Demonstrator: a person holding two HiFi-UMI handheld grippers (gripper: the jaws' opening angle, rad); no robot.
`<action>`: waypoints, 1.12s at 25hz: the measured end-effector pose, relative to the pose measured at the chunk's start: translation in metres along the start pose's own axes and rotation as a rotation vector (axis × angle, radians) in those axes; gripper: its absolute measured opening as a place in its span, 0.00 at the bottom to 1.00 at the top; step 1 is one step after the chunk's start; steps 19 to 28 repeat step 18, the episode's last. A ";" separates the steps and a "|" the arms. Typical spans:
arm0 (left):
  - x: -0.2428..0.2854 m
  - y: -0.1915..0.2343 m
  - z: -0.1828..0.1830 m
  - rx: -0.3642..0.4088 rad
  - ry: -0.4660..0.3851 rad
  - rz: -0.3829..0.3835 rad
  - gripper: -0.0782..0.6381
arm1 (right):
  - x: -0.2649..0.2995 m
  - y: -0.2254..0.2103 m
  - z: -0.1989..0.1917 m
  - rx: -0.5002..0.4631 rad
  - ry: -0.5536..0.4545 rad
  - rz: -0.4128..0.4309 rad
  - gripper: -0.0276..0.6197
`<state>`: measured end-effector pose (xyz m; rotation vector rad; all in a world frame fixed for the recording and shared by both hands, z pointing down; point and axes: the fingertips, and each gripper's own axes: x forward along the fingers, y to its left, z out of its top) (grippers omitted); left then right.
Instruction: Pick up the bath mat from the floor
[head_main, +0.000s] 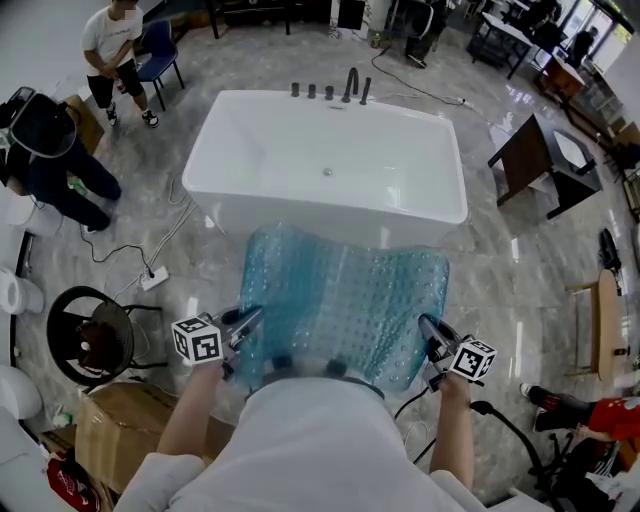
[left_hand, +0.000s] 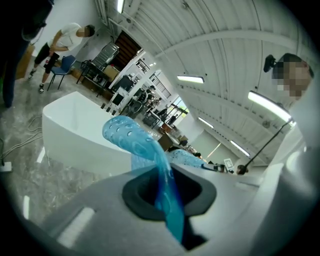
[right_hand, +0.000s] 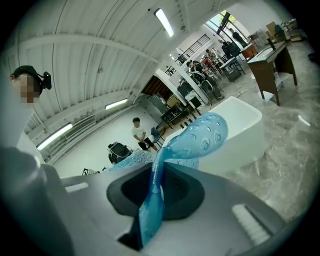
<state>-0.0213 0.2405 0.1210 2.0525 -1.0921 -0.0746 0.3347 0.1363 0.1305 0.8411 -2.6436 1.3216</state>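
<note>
The left gripper (head_main: 248, 320) and right gripper (head_main: 427, 327) each clamp a near corner of the blue bath mat (head_main: 345, 295), holding it spread at lower centre before the white bathtub (head_main: 300, 150), apparently so the floppy sheet doesn't fold.

One translucent blue dimpled rubber bath mat (head_main: 345, 300) hangs between two grey two-jaw tools, the left gripper (head_main: 256, 315) and the right gripper (head_main: 425, 323). Ahead of them stands one white rectangular bathtub (head_main: 300, 222) with five dark tap fittings (head_main: 329, 92) on its far rim. Outside the left gripper sits one brown cardboard box (head_main: 112, 425).
</note>
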 end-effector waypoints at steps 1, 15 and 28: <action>-0.002 0.000 0.001 -0.002 -0.006 -0.002 0.14 | 0.001 0.000 0.000 -0.001 -0.002 -0.002 0.11; -0.019 -0.002 0.009 0.009 -0.047 -0.022 0.14 | 0.007 0.006 0.002 -0.008 -0.021 -0.012 0.11; -0.023 -0.006 0.004 0.003 -0.055 -0.030 0.14 | 0.004 0.010 -0.003 -0.009 -0.020 -0.016 0.11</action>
